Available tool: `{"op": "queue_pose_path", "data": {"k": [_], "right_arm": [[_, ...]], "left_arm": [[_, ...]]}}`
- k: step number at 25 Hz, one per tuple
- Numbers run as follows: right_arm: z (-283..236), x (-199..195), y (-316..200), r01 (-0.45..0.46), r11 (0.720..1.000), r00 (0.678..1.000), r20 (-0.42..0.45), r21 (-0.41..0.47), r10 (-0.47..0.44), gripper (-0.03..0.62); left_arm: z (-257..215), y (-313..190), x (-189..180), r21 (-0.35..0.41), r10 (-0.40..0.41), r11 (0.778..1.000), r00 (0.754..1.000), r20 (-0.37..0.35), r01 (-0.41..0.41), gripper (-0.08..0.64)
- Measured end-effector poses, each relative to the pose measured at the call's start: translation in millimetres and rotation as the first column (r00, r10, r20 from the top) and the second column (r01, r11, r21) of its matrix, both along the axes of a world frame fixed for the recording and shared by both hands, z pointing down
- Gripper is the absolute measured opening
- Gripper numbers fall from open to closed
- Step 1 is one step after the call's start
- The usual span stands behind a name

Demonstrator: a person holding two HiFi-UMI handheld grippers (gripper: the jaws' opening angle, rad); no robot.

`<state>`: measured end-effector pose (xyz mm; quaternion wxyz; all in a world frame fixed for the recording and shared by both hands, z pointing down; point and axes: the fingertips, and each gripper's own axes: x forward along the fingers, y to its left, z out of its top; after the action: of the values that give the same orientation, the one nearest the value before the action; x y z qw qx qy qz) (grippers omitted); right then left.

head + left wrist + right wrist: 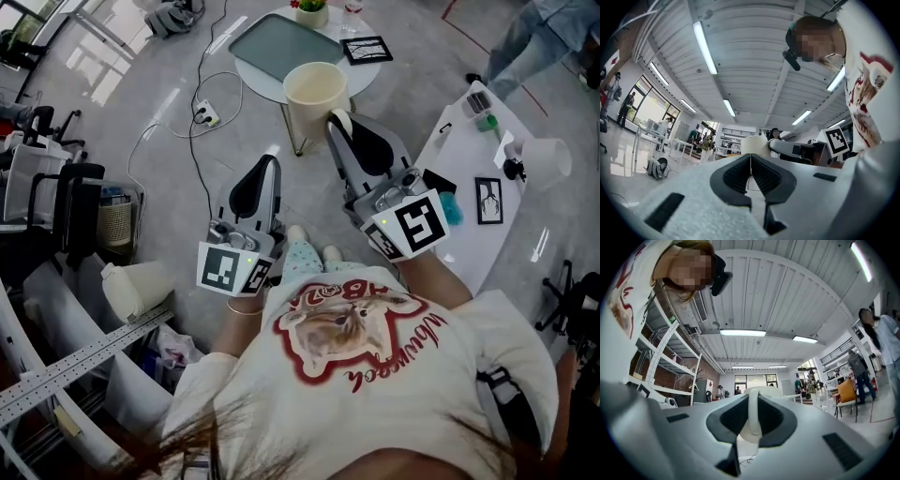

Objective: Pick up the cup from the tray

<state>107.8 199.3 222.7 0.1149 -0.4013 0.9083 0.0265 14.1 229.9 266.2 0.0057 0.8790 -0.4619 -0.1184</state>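
Closest to the lens, the person's printed T-shirt [375, 347] fills the bottom of the head view, with both grippers held out ahead of it.

Over on the left, the left gripper [269, 161] has its 2 jaws pressed flat together with nothing between them, so it is idle and plays no part in the hold.

Moving across, the teal tray [272, 42] sits bare on the round table [249, 82]. And there is the cup [314, 89], cream-coloured, upright and well clear of the tray. It hangs in the air on the near side of the table, with floor beneath it.

Now the right gripper [338, 122]: its jaws are all but shut on the cup's handle [751, 420]. The right gripper view shows the white loop running straight up the middle between the 2 dark pads, with the cup's body out past the fingertips.

As for how it handles, this looks like a stiff, smooth-walled mug, empty inside from what the head view shows, so probably fairly light. The glossy finish could be slippery, and it may well chip if dropped on that hard floor.

The handle is the sensible place to take it, since the body looks too wide for these jaws. With the grip on the handle alone, all the weight sits forward of the pads, so the cup could pivot or sag if the squeeze eases.
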Motion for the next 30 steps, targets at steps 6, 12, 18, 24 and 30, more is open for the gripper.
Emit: {"op": "queue_pose_path", "data": {"k": [6, 12, 18, 24, 30], "right_arm": [[0.3, 11.1, 5.0, -0.020, 1.000, 1.000, -0.009, 0.007, 0.020, 0.054], [-12.6, 12.2, 0.6, -0.045, 0.999, 0.999, -0.008, 0.021, 0.045, 0.054], [-9.2, 6.7, -1.0, -0.056, 0.998, 0.998, -0.006, 0.020, 0.056, 0.054], [-5.1, 4.8, 1.3, -0.067, 0.998, 0.998, -0.011, 0.017, 0.067, 0.054], [-2.9, 6.2, 7.5, -0.065, 0.998, 0.998, -0.010, 0.011, 0.066, 0.054]], "left_arm": [[-8.3, 3.9, 12.3, 0.021, 0.022, 1.000, 1.000, 0.019, -0.023, 0.015], [-20.4, -2.2, 10.3, 0.030, 0.040, 0.999, 0.999, 0.027, -0.041, 0.014], [-17.8, -5.5, 3.5, 0.032, 0.047, 0.998, 0.999, 0.023, -0.048, 0.015], [-14.4, -1.6, 2.4, 0.031, 0.053, 0.998, 0.999, 0.012, -0.053, 0.015], [-12.4, 5.4, 1.7, 0.025, 0.044, 0.999, 0.999, 0.007, -0.044, 0.015]]}}
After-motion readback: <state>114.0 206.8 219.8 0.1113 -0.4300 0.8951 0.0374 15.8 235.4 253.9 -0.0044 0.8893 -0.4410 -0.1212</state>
